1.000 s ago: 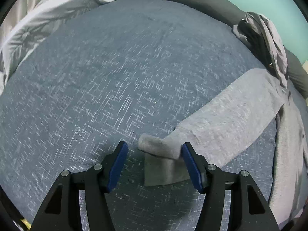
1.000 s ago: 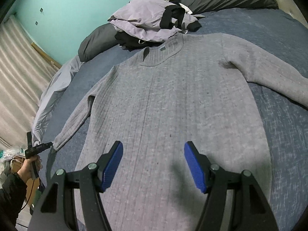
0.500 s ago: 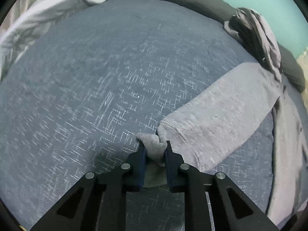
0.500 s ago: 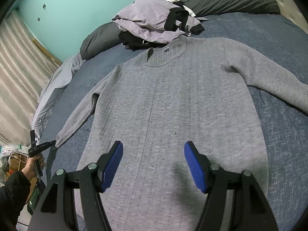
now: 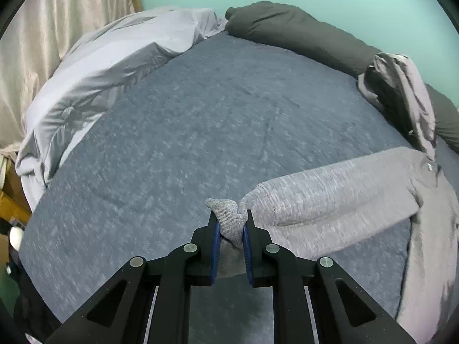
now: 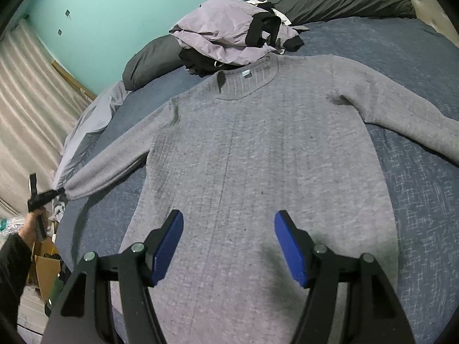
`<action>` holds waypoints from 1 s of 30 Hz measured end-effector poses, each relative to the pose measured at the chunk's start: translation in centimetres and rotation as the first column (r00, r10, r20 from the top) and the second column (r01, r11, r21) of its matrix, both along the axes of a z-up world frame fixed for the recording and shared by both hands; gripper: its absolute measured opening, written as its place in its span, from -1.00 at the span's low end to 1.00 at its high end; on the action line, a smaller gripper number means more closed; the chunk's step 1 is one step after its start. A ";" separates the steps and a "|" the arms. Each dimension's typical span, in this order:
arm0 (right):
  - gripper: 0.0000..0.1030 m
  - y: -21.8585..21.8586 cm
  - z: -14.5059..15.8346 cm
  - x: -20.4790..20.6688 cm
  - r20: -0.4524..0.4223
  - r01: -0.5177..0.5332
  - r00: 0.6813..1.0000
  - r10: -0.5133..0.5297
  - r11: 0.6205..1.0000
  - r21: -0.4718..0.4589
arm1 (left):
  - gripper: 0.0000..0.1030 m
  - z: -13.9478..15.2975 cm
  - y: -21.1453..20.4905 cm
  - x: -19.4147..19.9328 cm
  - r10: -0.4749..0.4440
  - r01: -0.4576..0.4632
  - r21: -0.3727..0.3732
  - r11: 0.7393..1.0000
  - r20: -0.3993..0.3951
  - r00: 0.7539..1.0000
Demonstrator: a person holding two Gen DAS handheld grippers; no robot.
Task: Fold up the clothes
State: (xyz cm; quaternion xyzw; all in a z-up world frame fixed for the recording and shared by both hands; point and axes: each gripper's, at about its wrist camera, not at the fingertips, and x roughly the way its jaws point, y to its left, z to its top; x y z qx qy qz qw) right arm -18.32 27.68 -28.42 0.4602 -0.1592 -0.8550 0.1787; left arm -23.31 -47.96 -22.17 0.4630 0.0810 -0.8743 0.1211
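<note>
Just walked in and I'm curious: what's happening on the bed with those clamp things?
A person is folding a grey sweater spread flat on the bed. The left tool has pinched the sleeve cuff and holds it slightly off the cover. The right tool hangs open above the sweater's lower half, gripping nothing. A pile of clothes sits by the collar.

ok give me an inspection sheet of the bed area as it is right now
surface: blue bedspread, bare on the far side of the sweater.
job's things: grey sweater spread flat, front up, both sleeves out; cuff of one sleeve pinched.
clutter: heap of lilac and black clothes at the collar; dark pillows; pale duvet bunched at the edge.
grippers: left gripper shut on the cuff; right gripper open above the hem.
cables: nothing seen.
surroundings: teal wall, curtain.
</note>
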 end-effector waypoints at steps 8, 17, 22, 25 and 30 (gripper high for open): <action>0.30 1.1 -0.3 0.1 0.025 0.029 0.999 -0.030 0.999 0.044 | -0.42 -3.7 -3.0 -3.2 0.102 -0.110 0.102 0.989 0.074 0.992; 0.30 3.0 -1.4 0.3 0.088 0.036 0.995 -0.041 0.998 0.053 | -0.28 -3.8 -1.3 1.9 0.040 -0.049 0.106 0.993 0.085 0.996; 0.30 5.8 -1.7 1.9 0.151 0.041 0.987 -0.056 0.994 0.098 | -0.28 -3.6 5.3 4.9 -0.156 0.140 0.145 0.979 0.105 0.982; 0.30 7.4 -1.9 2.8 0.188 0.042 0.980 -0.065 0.991 0.125 | -0.28 -3.7 9.9 6.6 -0.261 0.237 0.213 0.948 0.094 0.961; 0.30 11.7 -2.9 5.9 0.269 0.083 0.956 -0.120 0.986 0.146 | -0.27 -4.6 16.6 9.1 -0.378 0.337 0.295 0.894 0.096 0.921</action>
